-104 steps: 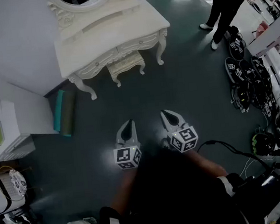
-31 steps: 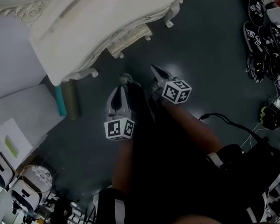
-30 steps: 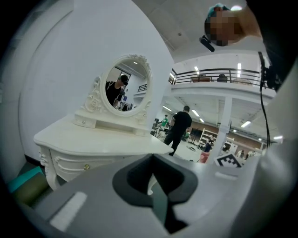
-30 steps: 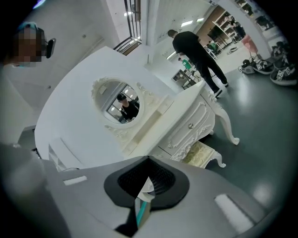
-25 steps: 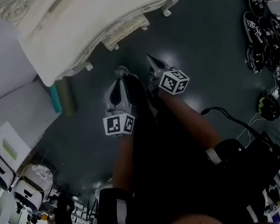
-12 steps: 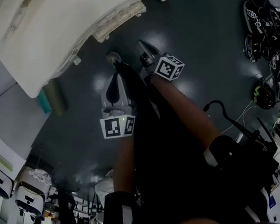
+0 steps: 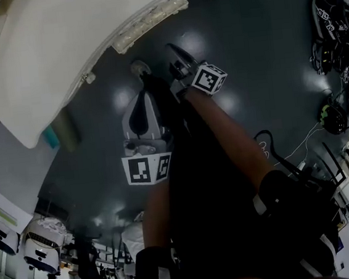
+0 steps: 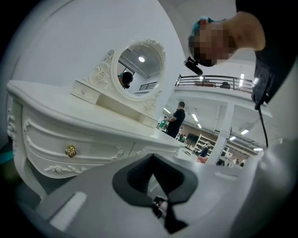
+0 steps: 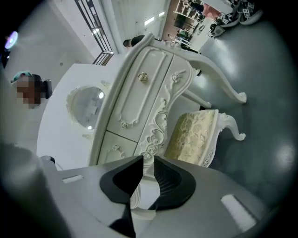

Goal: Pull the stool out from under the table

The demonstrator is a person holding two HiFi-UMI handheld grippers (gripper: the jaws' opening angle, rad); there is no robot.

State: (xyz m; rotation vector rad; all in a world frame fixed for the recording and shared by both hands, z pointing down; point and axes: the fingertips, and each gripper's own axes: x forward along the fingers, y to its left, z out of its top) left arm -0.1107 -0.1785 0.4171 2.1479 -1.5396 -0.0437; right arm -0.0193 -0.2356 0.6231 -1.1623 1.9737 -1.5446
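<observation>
The stool [image 9: 193,137], with a cream-gold patterned cushion and white carved legs, stands tucked under the white dressing table [image 9: 144,88]. In the head view only its cushion edge [image 7: 150,22] shows below the table top [image 7: 61,61]. My right gripper [image 9: 145,162] points at the table's carved apron, just left of the stool. Its jaws have just been opening; a narrow gap stands between them with nothing in it. It also shows in the head view, right gripper [image 7: 172,48]. My left gripper [image 7: 139,66] is shut and empty, level with the table's drawer front [image 8: 70,151].
A teal roll [image 7: 53,136] lies on the dark floor beside the table. Piles of dark gear [image 7: 335,20] line the right side. White devices [image 7: 44,255] stand at lower left. A black cable [image 7: 274,147] trails near my right arm. A person [image 8: 177,118] stands far off.
Both grippers have sunk lower and come nearer to the table's front. The table now fills more of the head view, and the stool has slid toward the top edge.
</observation>
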